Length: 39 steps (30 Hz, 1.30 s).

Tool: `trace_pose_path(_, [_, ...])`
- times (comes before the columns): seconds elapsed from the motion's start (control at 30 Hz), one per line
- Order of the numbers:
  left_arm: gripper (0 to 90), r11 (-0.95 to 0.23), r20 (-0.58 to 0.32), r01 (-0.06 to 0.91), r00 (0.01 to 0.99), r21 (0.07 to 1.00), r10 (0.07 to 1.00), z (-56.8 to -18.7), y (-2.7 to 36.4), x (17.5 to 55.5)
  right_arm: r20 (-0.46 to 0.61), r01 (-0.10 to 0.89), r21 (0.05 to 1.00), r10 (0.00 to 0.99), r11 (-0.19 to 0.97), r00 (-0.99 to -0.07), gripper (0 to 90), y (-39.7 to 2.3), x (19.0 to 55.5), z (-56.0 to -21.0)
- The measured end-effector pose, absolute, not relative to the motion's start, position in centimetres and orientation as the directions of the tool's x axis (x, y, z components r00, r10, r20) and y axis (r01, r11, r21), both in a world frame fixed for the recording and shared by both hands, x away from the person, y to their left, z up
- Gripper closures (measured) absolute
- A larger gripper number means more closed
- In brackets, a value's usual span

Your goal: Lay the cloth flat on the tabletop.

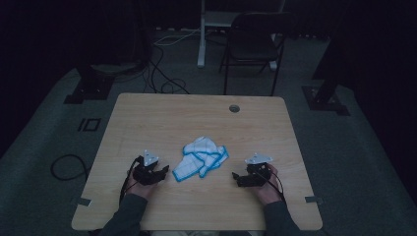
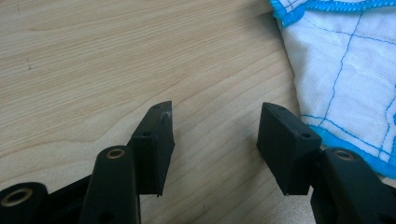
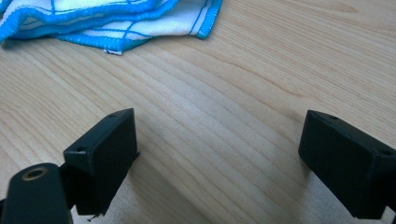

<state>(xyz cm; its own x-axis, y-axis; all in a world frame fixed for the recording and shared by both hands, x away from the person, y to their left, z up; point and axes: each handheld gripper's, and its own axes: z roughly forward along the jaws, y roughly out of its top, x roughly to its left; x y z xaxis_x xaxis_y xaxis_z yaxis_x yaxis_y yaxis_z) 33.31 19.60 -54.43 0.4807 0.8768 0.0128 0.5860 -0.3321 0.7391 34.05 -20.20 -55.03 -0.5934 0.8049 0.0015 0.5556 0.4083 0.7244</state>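
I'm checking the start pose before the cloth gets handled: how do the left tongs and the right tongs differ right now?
The left tongs sit right beside the cloth, its blue hem by one jaw; the right tongs have bare table before the cloth. The right tongs' jaws look wider apart in their own view. Both are open, empty and low over the table.

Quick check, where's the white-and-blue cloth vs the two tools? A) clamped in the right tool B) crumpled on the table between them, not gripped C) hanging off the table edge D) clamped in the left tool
B: the cloth lies crumpled on the table between the left tool and right tool, both open with bare wood between their jaws.
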Motion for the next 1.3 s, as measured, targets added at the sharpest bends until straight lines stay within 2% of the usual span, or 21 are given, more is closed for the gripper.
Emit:
trace_pose_path(0.43, [47.5, -0.322, 0.011, 0.592, 0.467, 0.739, 0.884, -54.4, 19.5, 33.3, 0.004, 0.563, 0.724, 0.815, 0.398, -0.580, 12.1, -20.1, 33.9, -55.0])
trace_pose_path(0.67, [56.3, -0.324, 0.008, 0.588, 0.476, 0.741, 0.880, -54.4, 19.4, 33.0, 0.002, 0.564, 0.719, 0.809, 0.407, -0.587, 29.3, -19.9, 33.5, -54.6])
trace_pose_path(0.83, [56.9, -0.331, 0.004, 0.590, 0.486, 0.736, 0.874, -54.3, 19.1, 32.8, 0.001, 0.563, 0.720, 0.810, 0.406, -0.586, 36.2, -19.8, 33.4, -54.5])
trace_pose_path(0.87, [57.1, -0.331, -0.005, 0.588, 0.495, 0.738, 0.869, -54.2, 18.8, 32.6, 0.000, 0.559, 0.723, 0.809, 0.407, -0.588, 42.0, -19.7, 33.3, -54.4])
trace_pose_path(0.9, [57.1, -0.331, -0.005, 0.588, 0.495, 0.738, 0.869, -54.2, 18.8, 32.6, 0.000, 0.559, 0.723, 0.809, 0.407, -0.588, 42.0, -19.7, 33.3, -54.4])
trace_pose_path(0.93, [57.1, -0.335, -0.004, 0.583, 0.501, 0.740, 0.865, -54.1, 18.7, 32.5, 0.003, 0.562, 0.722, 0.810, 0.404, -0.586, 47.5, -19.6, 33.2, -54.3])
trace_pose_path(1.0, [57.1, -0.342, -0.004, 0.567, 0.520, 0.749, 0.854, -53.9, 18.2, 32.2, 0.003, 0.557, 0.723, 0.804, 0.408, -0.594, 50.8, -19.5, 33.1, -54.3])
trace_pose_path(1.3, [57.0, -0.356, 0.006, 0.547, 0.540, 0.758, 0.842, -53.6, 17.6, 31.8, -0.009, 0.534, 0.730, 0.787, 0.427, -0.617, 53.4, -18.5, 32.7, -54.0])
